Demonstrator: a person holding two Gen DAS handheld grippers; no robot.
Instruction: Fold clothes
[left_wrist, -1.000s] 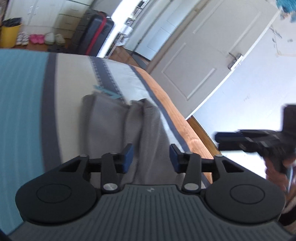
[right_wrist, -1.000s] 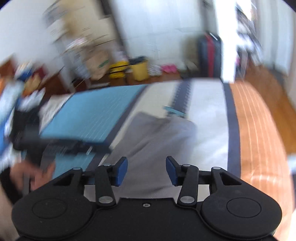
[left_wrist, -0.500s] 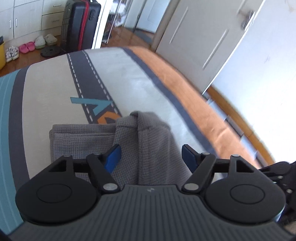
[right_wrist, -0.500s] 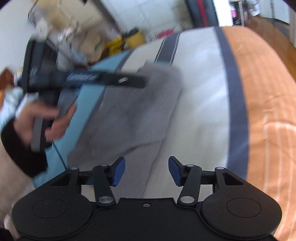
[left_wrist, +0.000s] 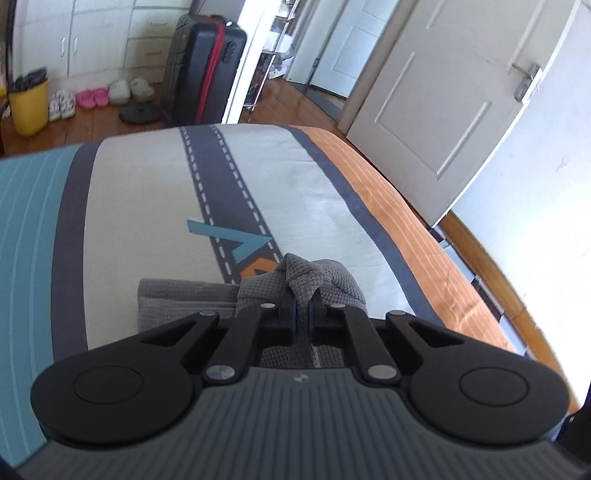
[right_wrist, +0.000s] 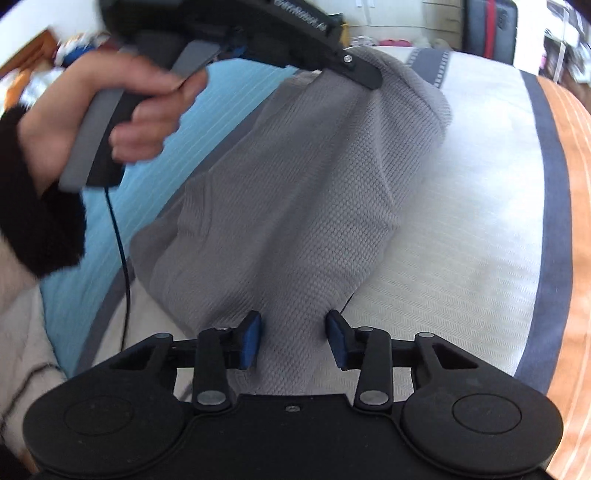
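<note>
The left claw (left_wrist: 302, 317) is pinching a bunched edge of the grey sweater (right_wrist: 295, 184) above the bed (right_wrist: 461, 221); the right claw (right_wrist: 293, 339) is straddling its near end, released.

Grey waffle-knit garment (right_wrist: 295, 192): partly folded, lying on the striped bedspread (right_wrist: 461, 240). Far end at 12 o'clock is raised and bunched; near end lies flat at 6 o'clock.
</note>
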